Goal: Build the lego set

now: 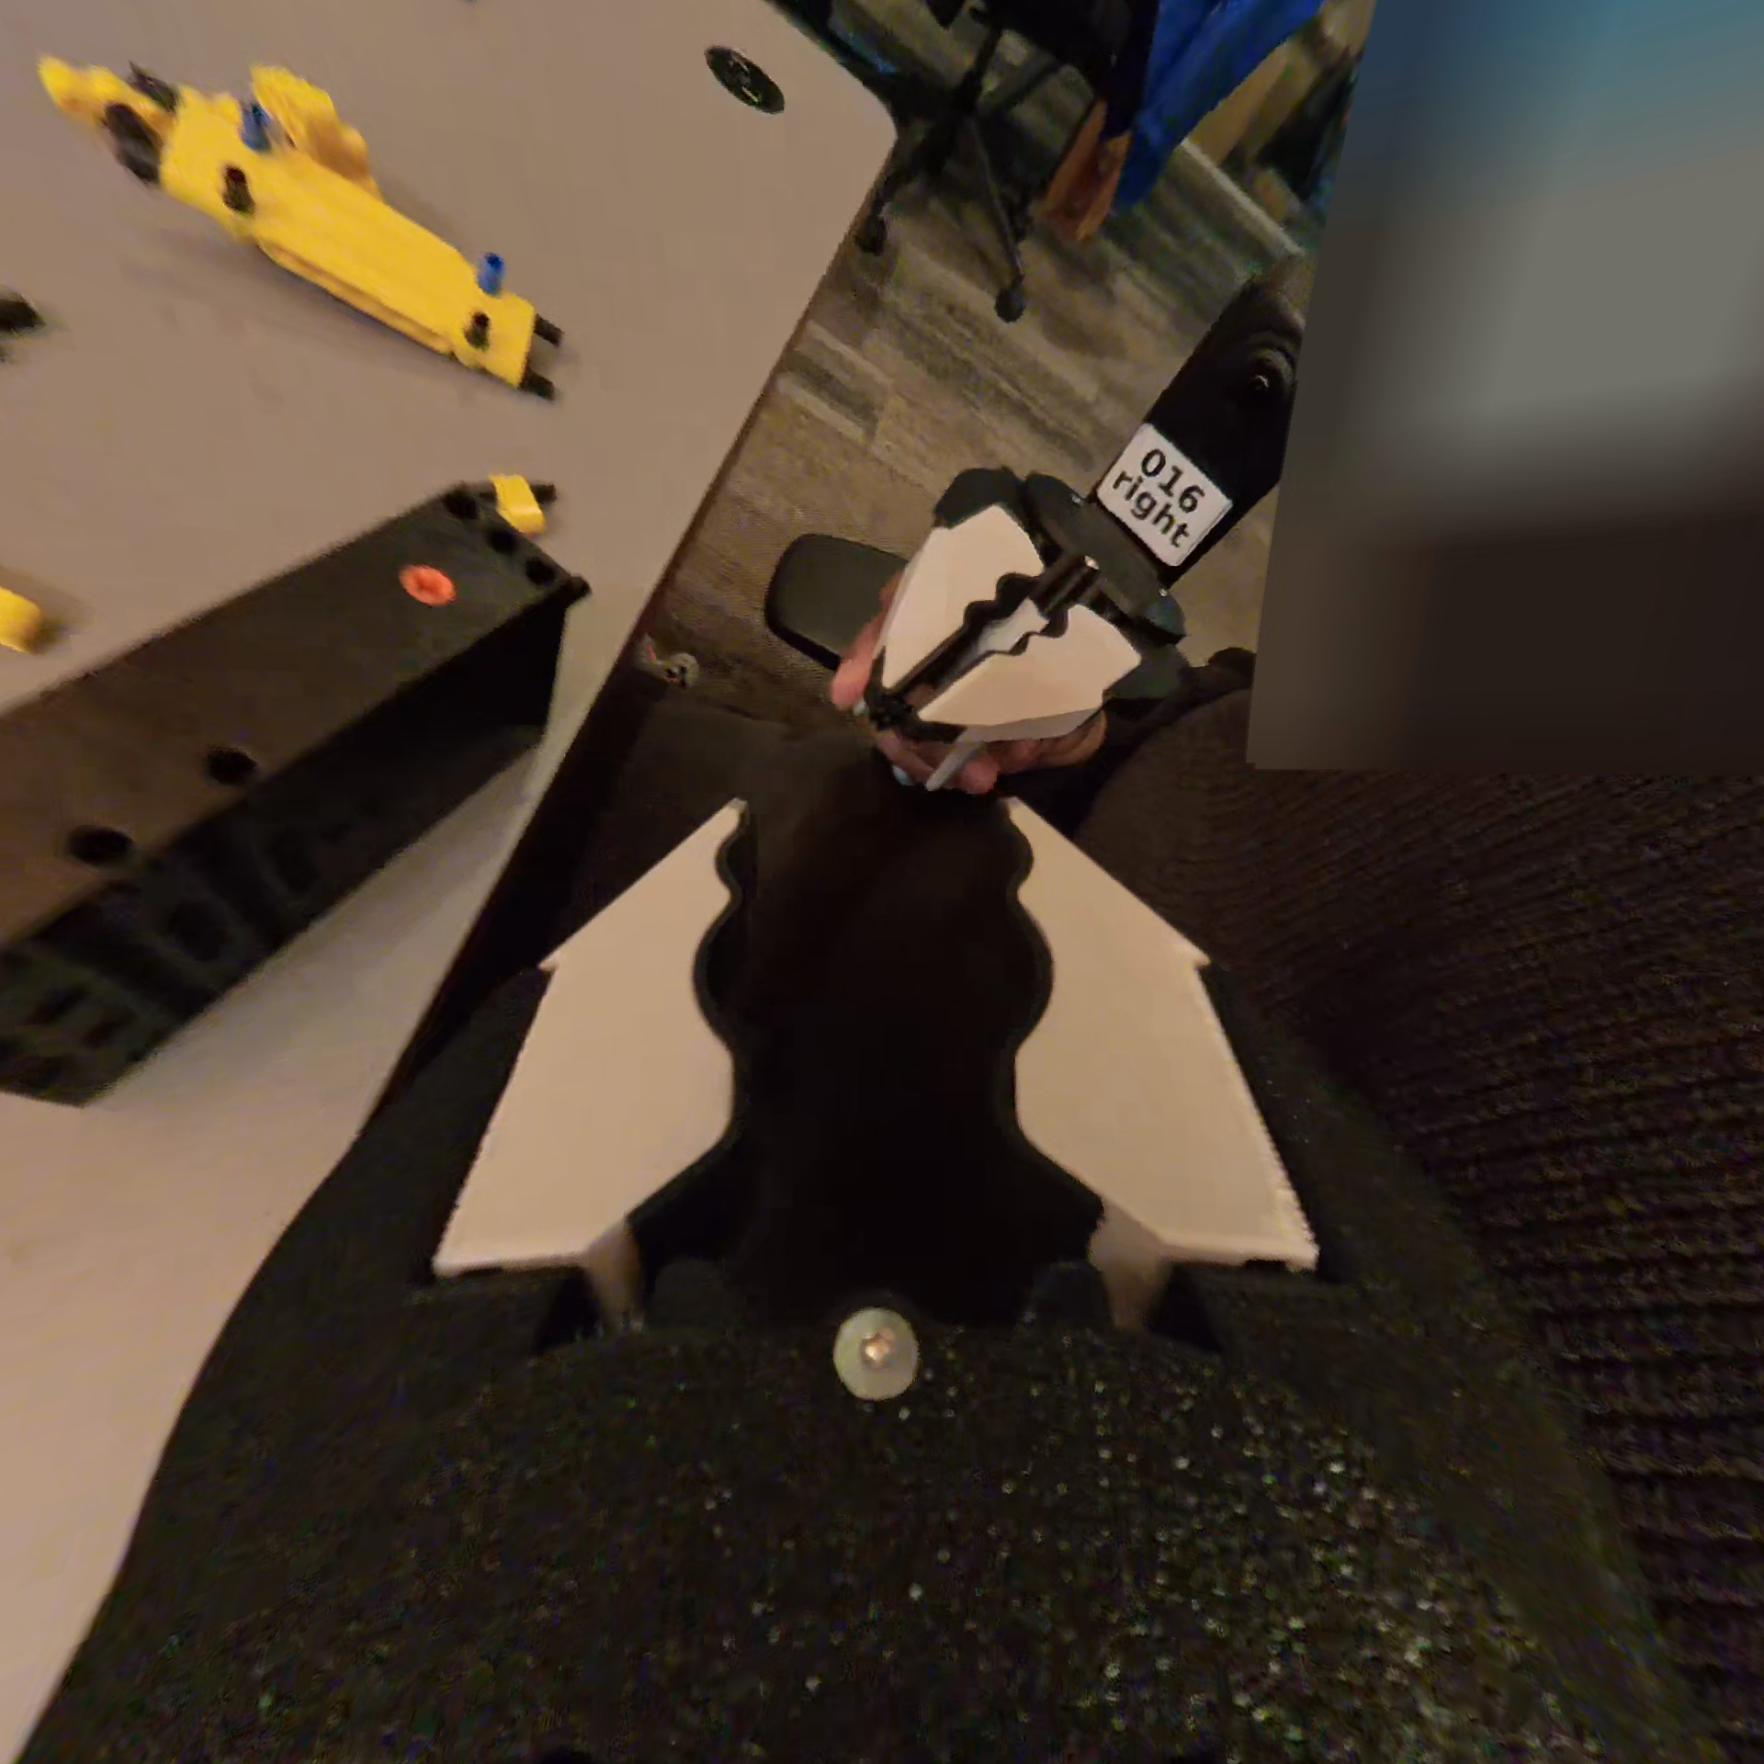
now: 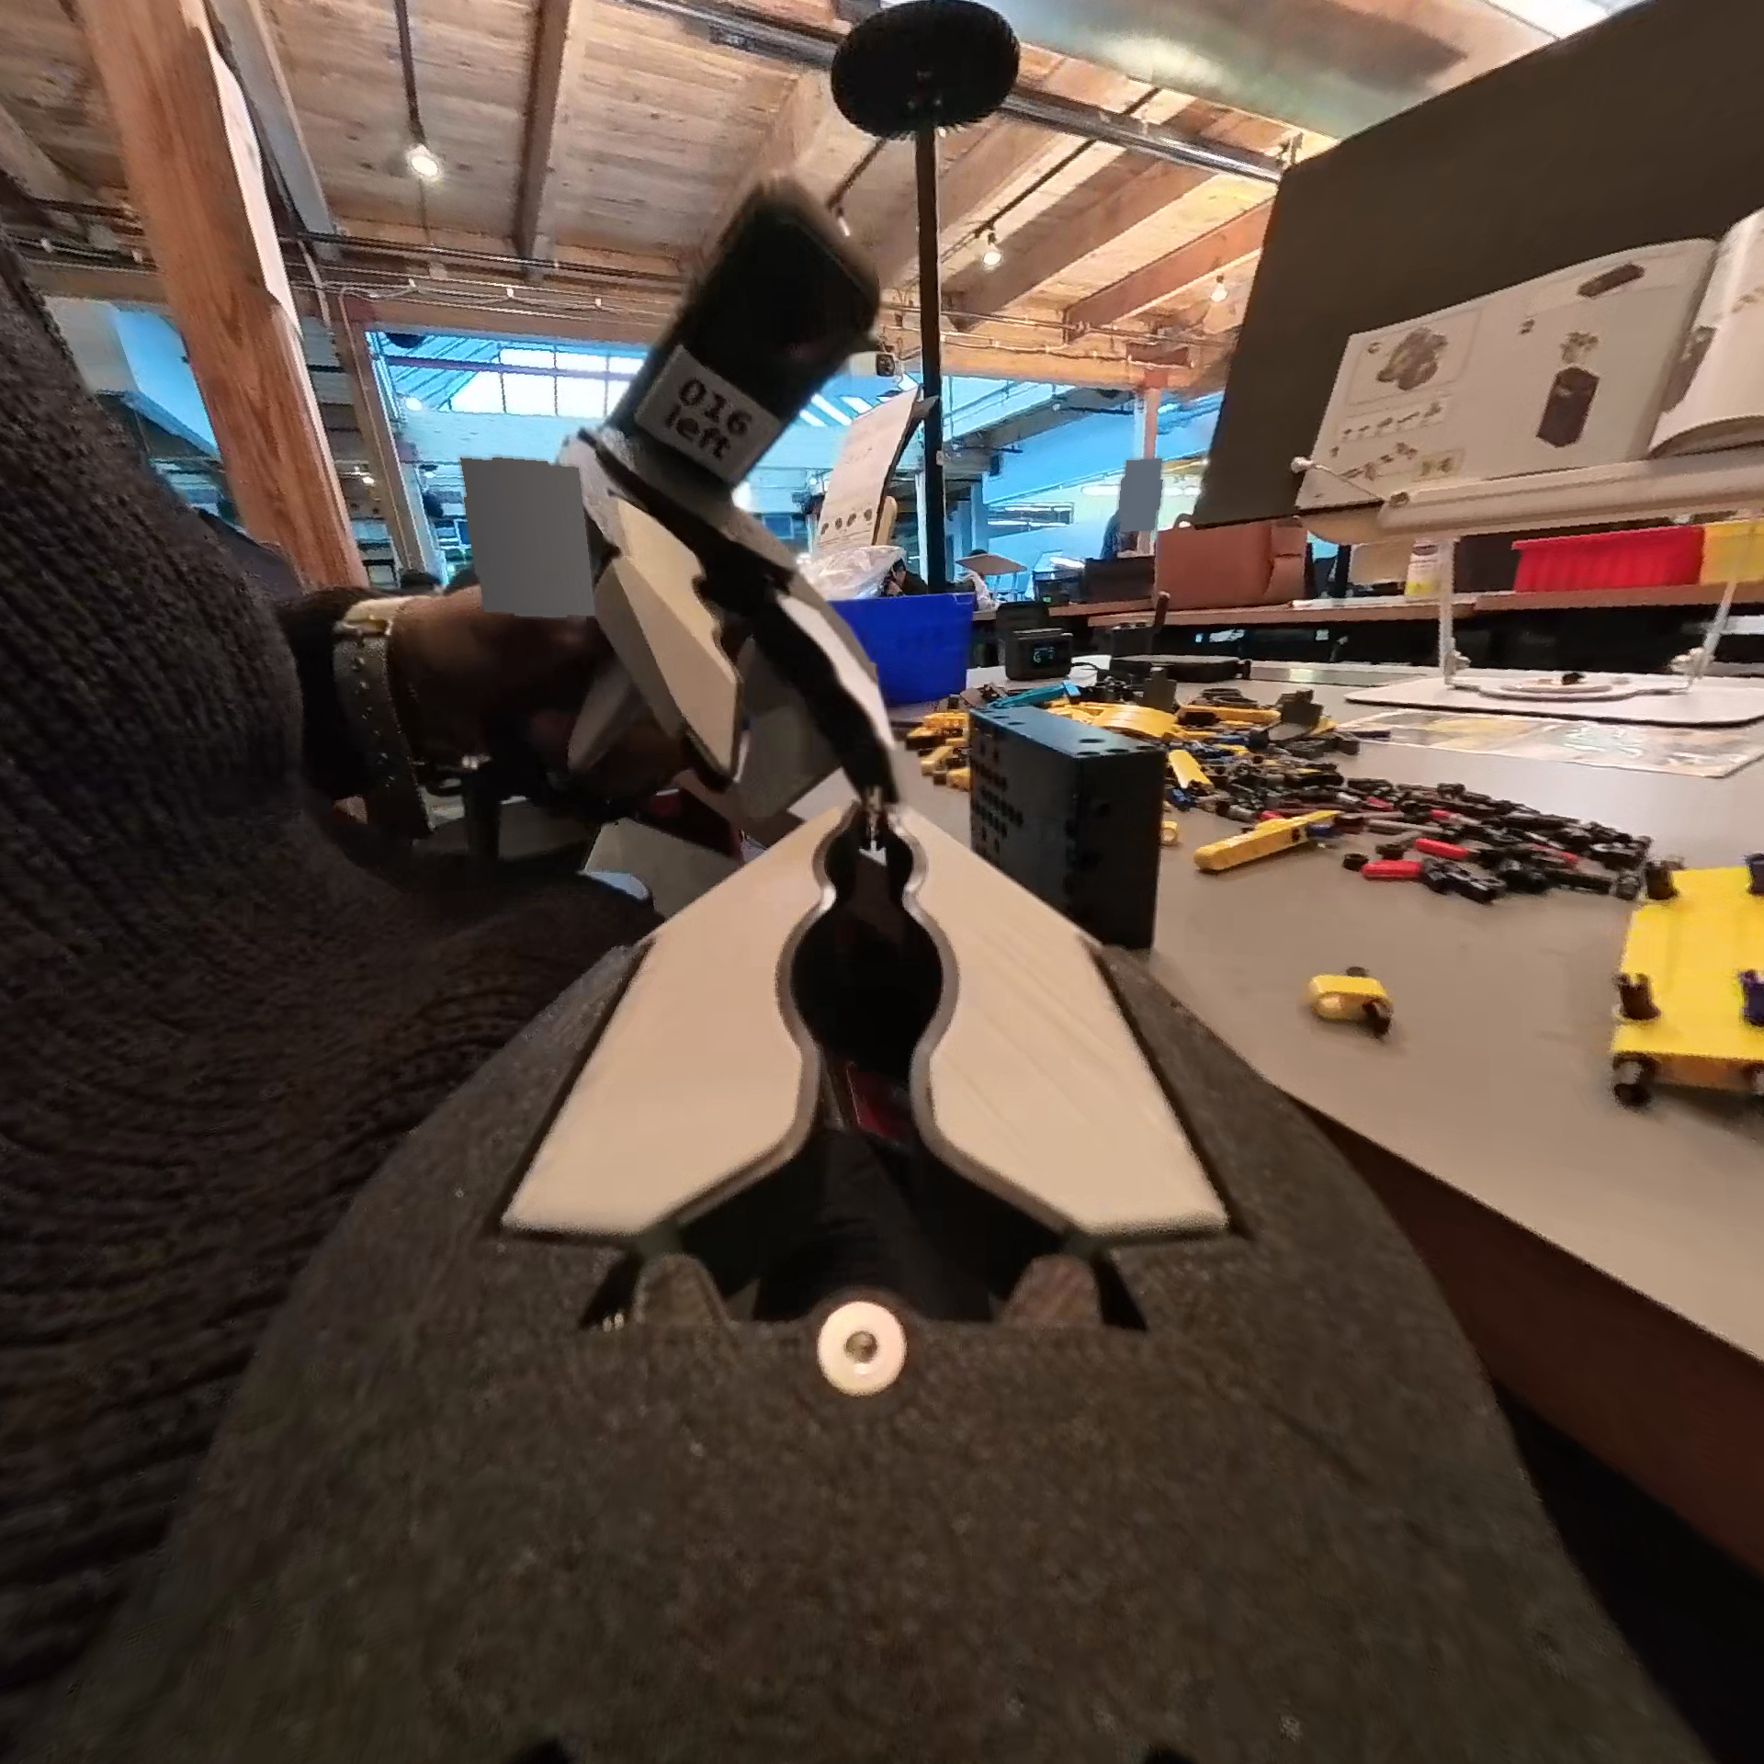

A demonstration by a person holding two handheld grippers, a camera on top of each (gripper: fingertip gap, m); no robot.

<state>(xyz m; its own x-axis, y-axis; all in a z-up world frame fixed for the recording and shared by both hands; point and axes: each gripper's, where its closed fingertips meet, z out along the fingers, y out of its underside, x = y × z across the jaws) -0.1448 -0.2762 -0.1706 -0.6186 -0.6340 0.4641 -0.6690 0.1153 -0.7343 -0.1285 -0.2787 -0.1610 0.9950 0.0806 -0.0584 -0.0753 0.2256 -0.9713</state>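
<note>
My left gripper [image 1: 876, 811] is open and empty, held off the table's edge over dark knitted clothing. My right gripper [image 2: 875, 816] is shut on a small dark piece [image 2: 873, 832] pinched at its very tips. Both grippers point at each other, tips close together. In the left wrist view the right gripper [image 1: 883, 711] shows straight ahead, with a hand behind it. In the right wrist view the left gripper [image 2: 811, 778] reaches down from the upper left, one fingertip almost touching the held piece.
A grey table [image 2: 1241, 1050] lies to the side. On it are a black perforated block [image 2: 1069, 811] [image 1: 286, 725], a yellow assembly [image 1: 315, 220] [image 2: 1690, 983], a small yellow piece [image 2: 1346, 997], a heap of small parts [image 2: 1432, 821] and a booklet on a stand [image 2: 1527, 363]. The tips of both grippers are at nearly the same place.
</note>
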